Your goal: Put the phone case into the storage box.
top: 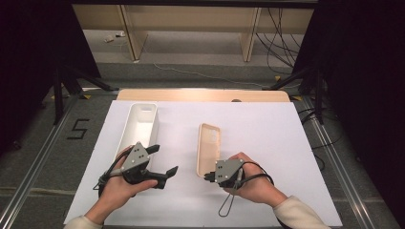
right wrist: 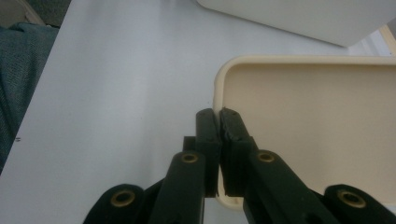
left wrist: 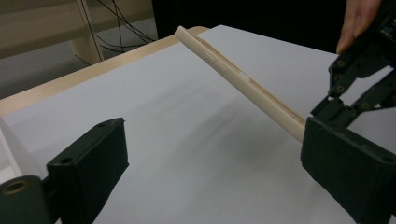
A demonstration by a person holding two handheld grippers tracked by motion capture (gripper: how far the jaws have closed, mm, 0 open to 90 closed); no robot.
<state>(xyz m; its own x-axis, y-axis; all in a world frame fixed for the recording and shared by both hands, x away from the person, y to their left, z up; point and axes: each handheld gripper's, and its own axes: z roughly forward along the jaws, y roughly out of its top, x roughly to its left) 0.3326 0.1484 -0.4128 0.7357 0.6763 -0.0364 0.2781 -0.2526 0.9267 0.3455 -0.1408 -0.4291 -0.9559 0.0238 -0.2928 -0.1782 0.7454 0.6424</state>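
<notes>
A beige phone case (top: 208,143) lies hollow side up near the middle of the white sheet (top: 267,129). My right gripper (top: 206,175) is shut on the case's near rim; in the right gripper view the jaws (right wrist: 219,122) pinch the rim at a corner of the case (right wrist: 317,130). My left gripper (top: 164,160) is to the left of the case, open, with nothing between its fingers. In the left gripper view its jaws (left wrist: 215,158) stand wide apart. The case (left wrist: 243,81) runs edge-on beyond them, toward the right gripper (left wrist: 334,109).
A long white bin (top: 138,125) stands on the sheet's left part, just beyond the left hand; its wall (right wrist: 303,18) is beyond the case in the right gripper view. The wooden table edge (top: 200,95) lies at the back. Stand legs and cables flank the table.
</notes>
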